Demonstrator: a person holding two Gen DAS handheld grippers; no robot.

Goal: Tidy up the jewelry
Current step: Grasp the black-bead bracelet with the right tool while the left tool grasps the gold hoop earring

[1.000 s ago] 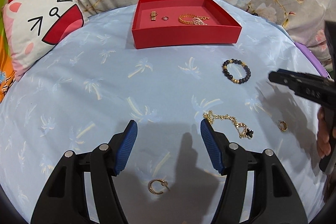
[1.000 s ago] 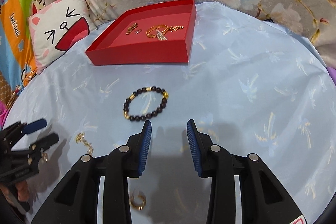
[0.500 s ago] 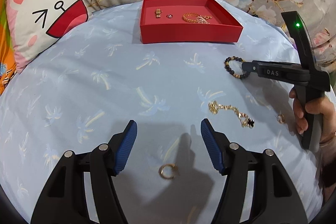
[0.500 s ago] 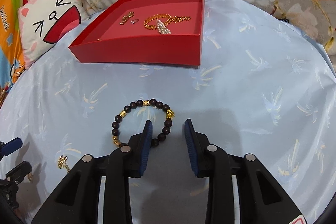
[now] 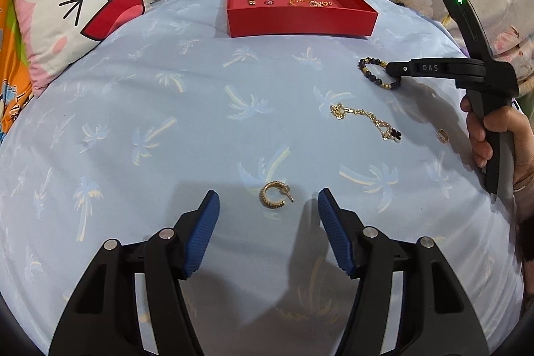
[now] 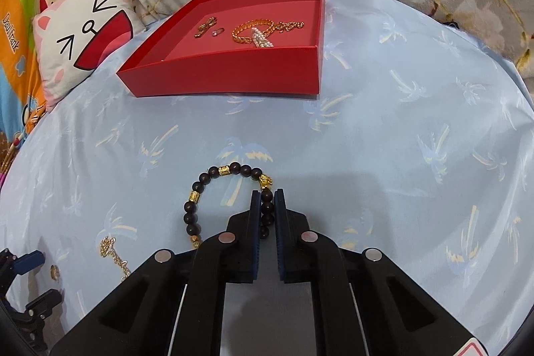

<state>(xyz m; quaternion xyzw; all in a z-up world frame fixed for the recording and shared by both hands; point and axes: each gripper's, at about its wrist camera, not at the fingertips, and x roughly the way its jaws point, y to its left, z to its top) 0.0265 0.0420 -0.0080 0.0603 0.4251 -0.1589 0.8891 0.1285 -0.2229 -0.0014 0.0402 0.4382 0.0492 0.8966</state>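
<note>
Since the frame a second back, my right gripper (image 6: pixel 267 201) has gone forward from bare sheet to the beaded bracelet (image 6: pixel 213 189), and its jaws have just been closing — they now pinch the bracelet's right-hand run of dark beads between the blue pads. Most of the loop, dark beads with gold spacers, still lies on the pale blue palm-print bedsheet (image 6: pixel 400 139) to the left of the fingers. From the left wrist view I see the same grip side-on: the black finger tips sit on the bracelet, and the person's hand (image 5: pixel 490 135) wraps the handle at the right edge.

My left gripper (image 5: pixel 268 206) has also advanced; the gold hoop earring (image 5: pixel 274 196), which earlier lay back between the fingers' bases, now lies on the sheet just ahead of the tips and between them. Jaws stand at a middling width and clear of it — nothing held.

Remaining loose items on the bed: a gold chain with a dark charm (image 5: pixel 367 119) lying between earring and bracelet, and a small gold ring (image 5: pixel 443 135) near the person's hand.

The red tray (image 6: pixel 233 75) rests at the far side of the sheet, beside the cat-face cushion (image 6: pixel 83 39). It contains a gold clasp piece (image 6: pixel 206 26), a small stone (image 6: pixel 217 31) and a gold chain bracelet with pearls (image 6: pixel 263 30).
</note>
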